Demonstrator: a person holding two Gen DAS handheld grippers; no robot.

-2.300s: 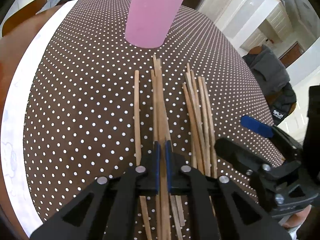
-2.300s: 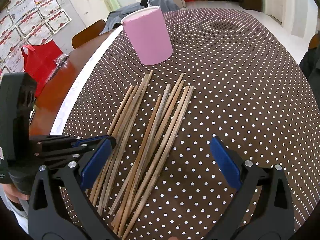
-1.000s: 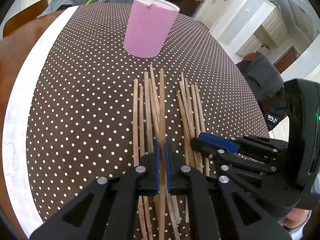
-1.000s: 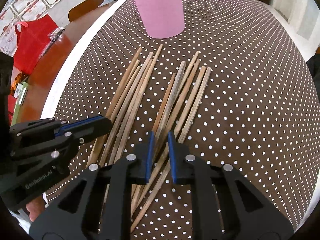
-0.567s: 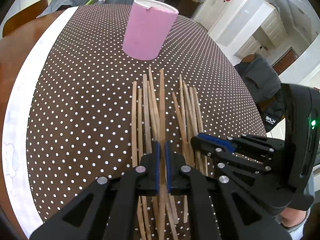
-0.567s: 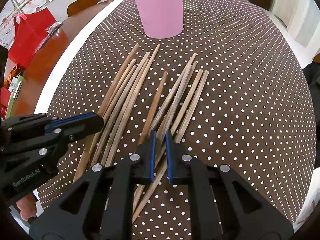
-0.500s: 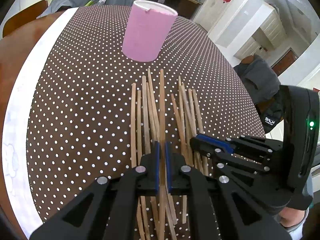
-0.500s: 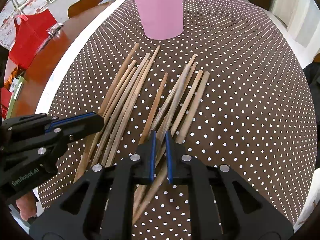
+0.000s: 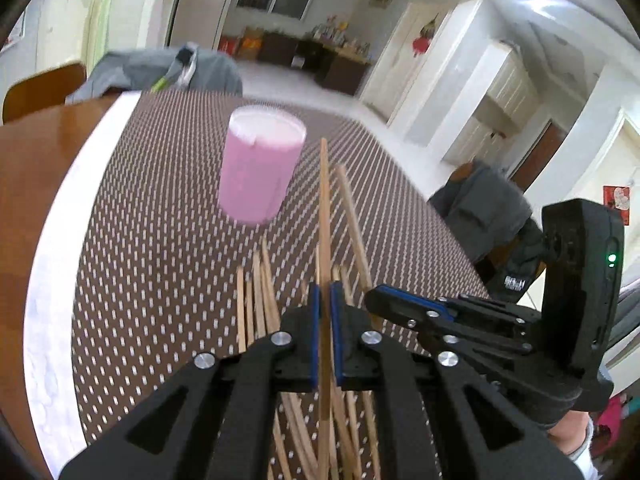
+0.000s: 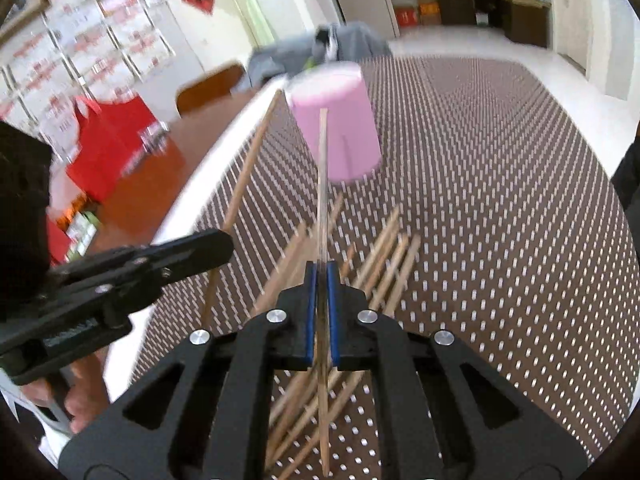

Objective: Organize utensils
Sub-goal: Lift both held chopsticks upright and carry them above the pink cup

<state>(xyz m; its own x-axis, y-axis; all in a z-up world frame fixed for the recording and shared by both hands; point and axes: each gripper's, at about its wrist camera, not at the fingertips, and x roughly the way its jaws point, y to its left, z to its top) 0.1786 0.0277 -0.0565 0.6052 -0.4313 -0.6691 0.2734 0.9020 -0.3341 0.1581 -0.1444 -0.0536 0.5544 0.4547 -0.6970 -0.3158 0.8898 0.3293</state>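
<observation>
Both grippers lifted, one chopstick pinched in each.

Left gripper (image 9: 325, 308) pressed onto a chopstick (image 9: 325, 208); right gripper (image 10: 322, 280), its jaws just closed, pinches a second chopstick (image 10: 322, 168). Each stick is held partway along its length, tip aimed forward and tilted off the cloth, probably to clear the pile (image 10: 384, 264) on the tabletop (image 10: 500, 220). The pink cup (image 9: 260, 172) stands upright beyond the pile, the likely drop-off. Frames are blurred.

The cup (image 9: 262, 172) is set on the table (image 9: 132, 264), beyond the loose chopsticks (image 9: 256, 300). One chopstick (image 9: 325, 216) is raised above these in the left hand-held gripper (image 9: 325, 308), another (image 10: 322, 184) in the right hand-held gripper (image 10: 321, 292).
</observation>
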